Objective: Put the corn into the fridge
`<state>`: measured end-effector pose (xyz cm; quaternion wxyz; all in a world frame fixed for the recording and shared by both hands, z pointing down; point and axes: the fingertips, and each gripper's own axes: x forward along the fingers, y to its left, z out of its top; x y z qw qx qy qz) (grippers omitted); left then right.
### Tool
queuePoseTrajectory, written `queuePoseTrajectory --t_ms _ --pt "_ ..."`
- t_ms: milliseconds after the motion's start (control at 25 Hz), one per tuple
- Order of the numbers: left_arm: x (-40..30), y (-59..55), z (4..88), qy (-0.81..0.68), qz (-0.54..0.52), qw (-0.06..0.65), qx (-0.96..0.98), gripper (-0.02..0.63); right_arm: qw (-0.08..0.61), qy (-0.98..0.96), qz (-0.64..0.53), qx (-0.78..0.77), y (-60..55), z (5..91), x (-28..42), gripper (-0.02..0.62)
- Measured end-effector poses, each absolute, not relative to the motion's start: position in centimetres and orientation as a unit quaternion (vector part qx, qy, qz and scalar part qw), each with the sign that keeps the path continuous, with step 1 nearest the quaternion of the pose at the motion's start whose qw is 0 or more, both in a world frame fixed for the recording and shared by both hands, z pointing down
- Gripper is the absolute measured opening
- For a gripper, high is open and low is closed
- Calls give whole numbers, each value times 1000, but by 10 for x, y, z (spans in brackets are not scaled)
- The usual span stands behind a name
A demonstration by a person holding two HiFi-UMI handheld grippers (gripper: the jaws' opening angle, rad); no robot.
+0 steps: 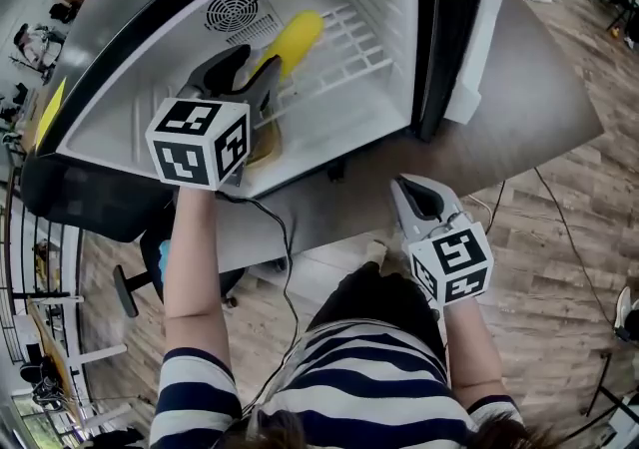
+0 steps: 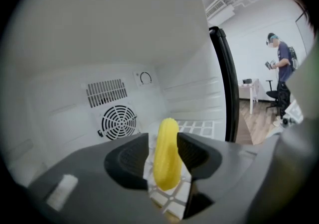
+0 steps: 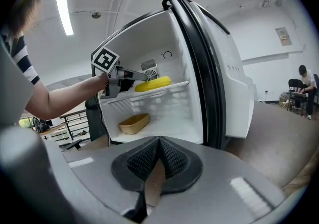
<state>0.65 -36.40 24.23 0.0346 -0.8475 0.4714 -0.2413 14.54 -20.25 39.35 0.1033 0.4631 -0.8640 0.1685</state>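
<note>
The yellow corn (image 1: pixel 293 40) lies lengthwise over the white wire shelf (image 1: pixel 351 40) inside the open fridge. My left gripper (image 1: pixel 250 73) reaches into the fridge and is shut on the corn's near end. In the left gripper view the corn (image 2: pixel 166 156) stands between the two dark jaws, which press on both its sides. From the right gripper view the corn (image 3: pixel 152 84) rests level on the shelf (image 3: pixel 167 92), with the left gripper (image 3: pixel 124 82) at its left end. My right gripper (image 1: pixel 419 200) hangs low outside the fridge, shut and holding nothing, as the right gripper view (image 3: pixel 158 143) also shows.
A round fan vent (image 2: pixel 118 121) sits on the fridge's back wall. A tan tray (image 3: pixel 132 123) lies on the fridge floor under the shelf. The fridge door (image 3: pixel 234 93) stands open to the right. A person (image 2: pixel 281 63) stands far off in the room.
</note>
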Motion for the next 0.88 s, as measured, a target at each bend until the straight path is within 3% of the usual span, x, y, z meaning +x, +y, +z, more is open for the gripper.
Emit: queuePoseTrajectory --t_ms 880 --pt "-51 -264 192 611 -60 40 -788 0 106 -870 139 462 -186 367 149 -5"
